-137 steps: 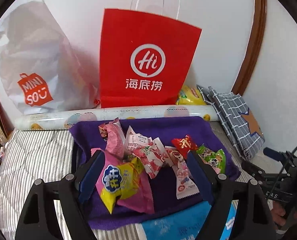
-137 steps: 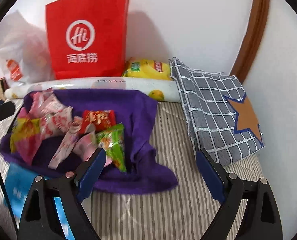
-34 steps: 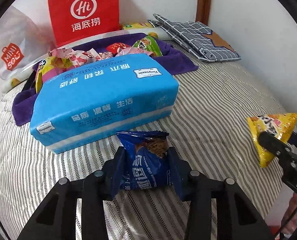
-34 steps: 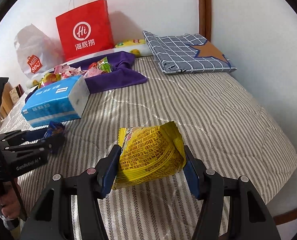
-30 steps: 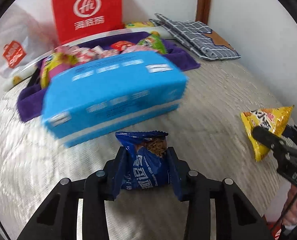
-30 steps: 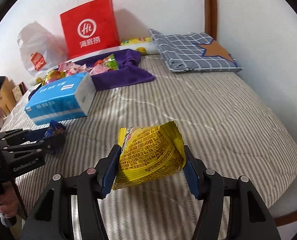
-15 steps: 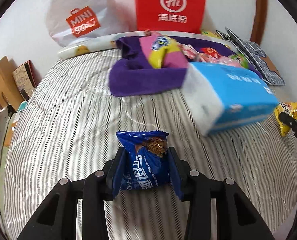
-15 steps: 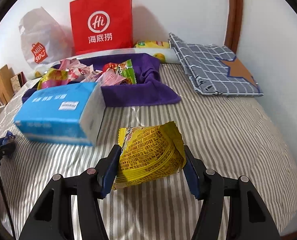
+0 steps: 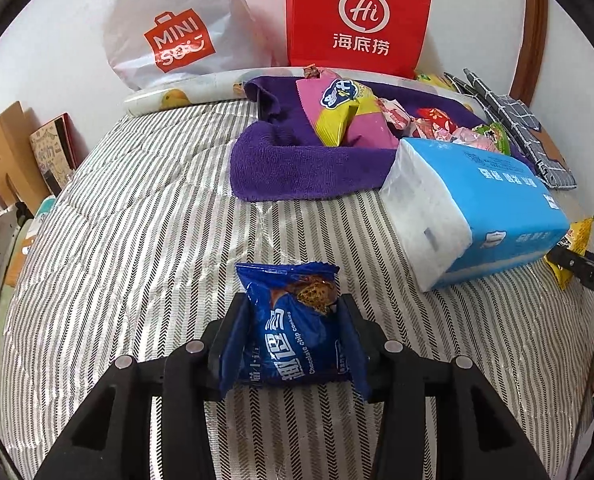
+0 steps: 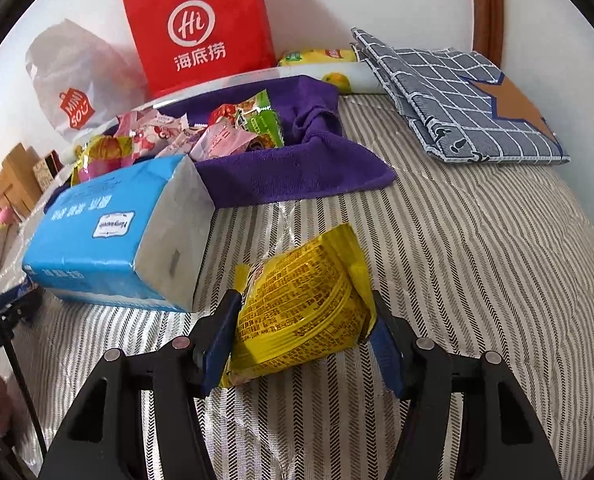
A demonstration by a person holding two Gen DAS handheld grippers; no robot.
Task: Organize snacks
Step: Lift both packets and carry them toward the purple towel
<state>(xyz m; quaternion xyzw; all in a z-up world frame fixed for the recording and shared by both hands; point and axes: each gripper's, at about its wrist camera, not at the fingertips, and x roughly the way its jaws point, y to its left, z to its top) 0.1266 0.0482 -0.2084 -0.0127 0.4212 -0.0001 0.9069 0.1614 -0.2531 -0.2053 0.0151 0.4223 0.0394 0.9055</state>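
Observation:
A blue chocolate-chip cookie packet [image 9: 293,340] sits upright between the pads of my left gripper [image 9: 293,304], just over the striped bedcover; the pads touch both its sides. My right gripper [image 10: 303,298] has a yellow snack packet [image 10: 297,320] between its pads; its jaws are opening and the packet sags a little, still touched on both sides. A purple towel [image 9: 297,176] at the back holds a heap of mixed snack packets [image 9: 349,116]. In the left wrist view, the yellow packet [image 9: 577,236] and a right fingertip [image 9: 569,260] show at the right edge.
A blue tissue pack [image 10: 109,240] lies between the two grippers, in front of the towel. A red paper bag [image 9: 357,20] and a white plastic bag [image 9: 177,40] lean on the back wall. A folded checked cloth [image 10: 457,100] lies back right. Wooden things [image 9: 9,148] stand left of the bed.
The left gripper swung left with the cookie packet, so the tissue pack went from straight ahead to its right. The right gripper came closer to the tissue pack, and the yellow packet spread slightly.

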